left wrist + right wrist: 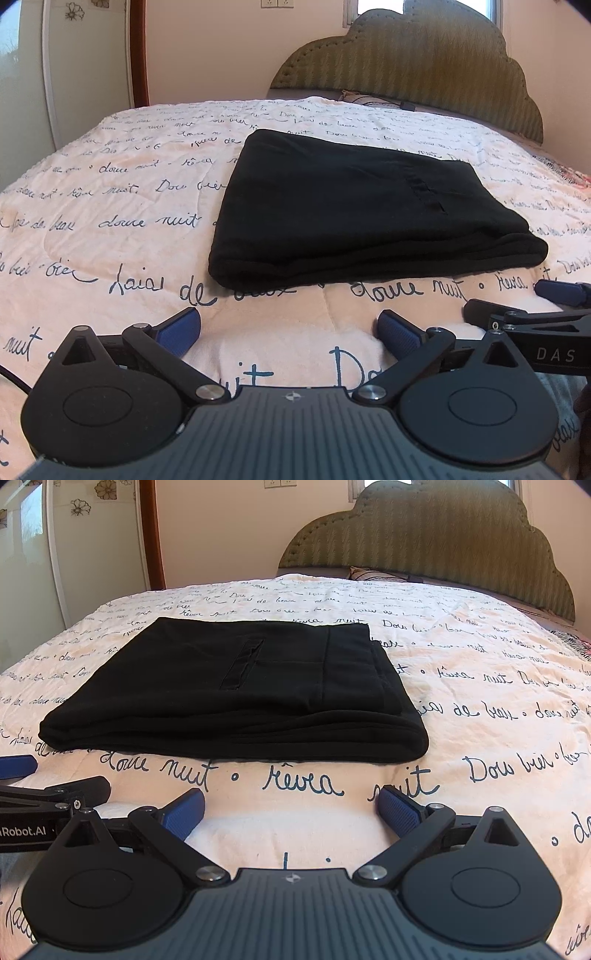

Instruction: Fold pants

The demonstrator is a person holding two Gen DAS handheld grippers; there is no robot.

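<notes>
Black pants lie folded into a flat rectangle on the bed, with a pocket slit on top; they also show in the right wrist view. My left gripper is open and empty, just short of the fold's near edge. My right gripper is open and empty too, just short of the same edge. The right gripper's fingers show at the right edge of the left wrist view. The left gripper's fingers show at the left edge of the right wrist view.
The pink bedspread with dark script writing covers the bed. A green padded headboard stands at the far end with a pillow below it. A wardrobe door is at the left.
</notes>
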